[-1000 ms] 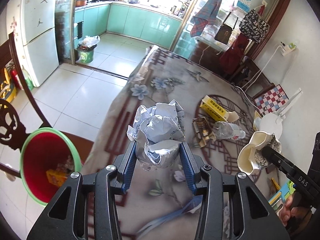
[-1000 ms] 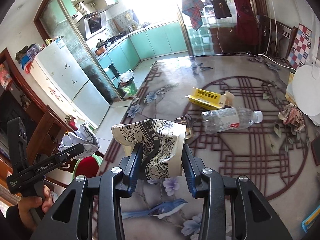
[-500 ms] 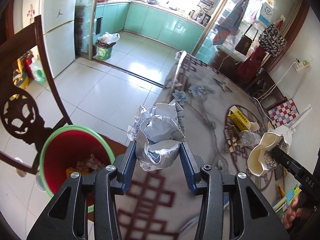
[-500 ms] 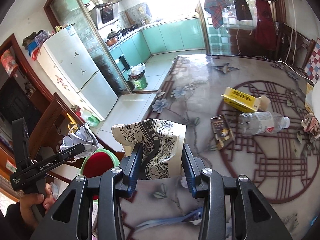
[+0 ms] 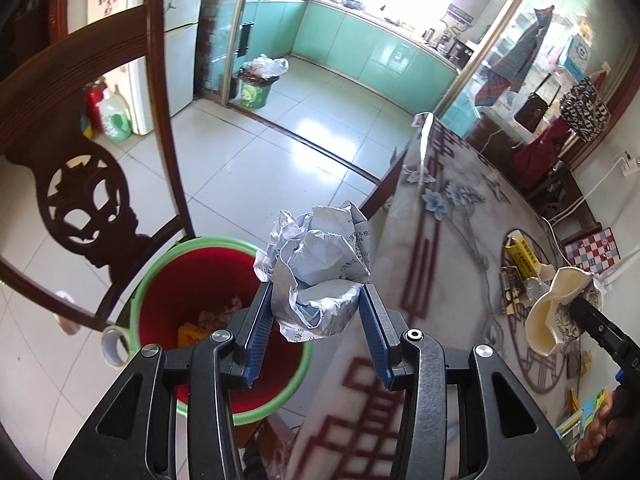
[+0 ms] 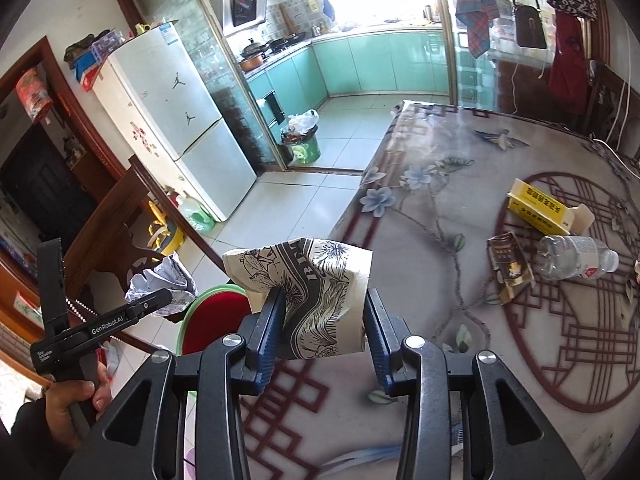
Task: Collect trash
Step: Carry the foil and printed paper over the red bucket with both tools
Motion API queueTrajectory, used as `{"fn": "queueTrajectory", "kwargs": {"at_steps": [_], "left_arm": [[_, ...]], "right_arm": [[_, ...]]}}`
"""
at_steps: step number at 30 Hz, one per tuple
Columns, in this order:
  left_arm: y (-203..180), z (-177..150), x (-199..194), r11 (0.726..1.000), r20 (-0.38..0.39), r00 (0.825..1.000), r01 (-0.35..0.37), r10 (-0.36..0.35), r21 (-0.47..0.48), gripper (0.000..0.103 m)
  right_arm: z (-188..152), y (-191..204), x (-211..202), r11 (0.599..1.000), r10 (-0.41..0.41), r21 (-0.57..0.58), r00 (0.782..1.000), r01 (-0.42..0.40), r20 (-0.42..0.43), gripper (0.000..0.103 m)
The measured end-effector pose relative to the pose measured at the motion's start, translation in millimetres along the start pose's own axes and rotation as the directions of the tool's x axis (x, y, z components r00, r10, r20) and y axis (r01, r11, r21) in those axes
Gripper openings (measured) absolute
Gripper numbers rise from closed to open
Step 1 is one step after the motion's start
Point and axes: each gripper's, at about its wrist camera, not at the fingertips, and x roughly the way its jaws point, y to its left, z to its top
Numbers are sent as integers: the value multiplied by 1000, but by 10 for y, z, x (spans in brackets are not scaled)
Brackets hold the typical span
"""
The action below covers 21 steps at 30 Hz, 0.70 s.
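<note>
My left gripper [image 5: 316, 320] is shut on a crumpled white paper ball [image 5: 316, 268] and holds it in the air beside the table edge, just right of a red bin with a green rim [image 5: 160, 268] that has trash inside. My right gripper [image 6: 324, 320] is shut on a squashed paper cup with black floral print [image 6: 316, 292], held over the table's left edge. The cup also shows in the left wrist view [image 5: 556, 312], and the paper ball in the right wrist view [image 6: 164, 284]. The bin shows partly in the right wrist view [image 6: 212, 312].
On the patterned table [image 6: 460, 208] lie a yellow box [image 6: 540, 208], a dark small carton [image 6: 510, 264] and a plastic bottle [image 6: 576, 256]. A dark wooden chair [image 5: 88, 200] stands by the bin. A tape roll [image 5: 114, 344] lies beside the bin.
My left gripper has moved left off the table with the paper ball, toward the red bin. My right gripper with the cup has also moved left, toward the table's edge.
</note>
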Motion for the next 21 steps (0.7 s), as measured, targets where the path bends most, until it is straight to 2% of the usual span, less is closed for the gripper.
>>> {"fn": "queueTrajectory", "kwargs": {"at_steps": [21], "left_arm": [[889,-139,179,985,-76,990,-125,116,-121,42]], "right_arm": [[-97,1008,917,975,73,-196,984,-106,-165,37]]}}
